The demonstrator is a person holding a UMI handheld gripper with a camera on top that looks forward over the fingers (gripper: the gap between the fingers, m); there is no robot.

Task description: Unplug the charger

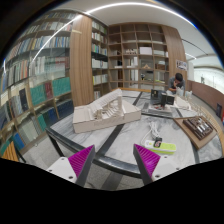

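My gripper (112, 160) is open and empty, its two magenta pads (78, 163) wide apart above a pale table top (110, 135) crossed by dark bands. I cannot make out a charger, plug or socket anywhere. A small yellow-green object (160, 147) lies on the table just ahead of the right finger, apart from it.
A white architectural model (100, 110) stands on the table beyond the fingers. Dark equipment (158, 100) sits further right, and a wooden tray (200, 128) at the right. Tall bookshelves (40, 80) line the left and back walls. A person (178, 82) sits far off at the right.
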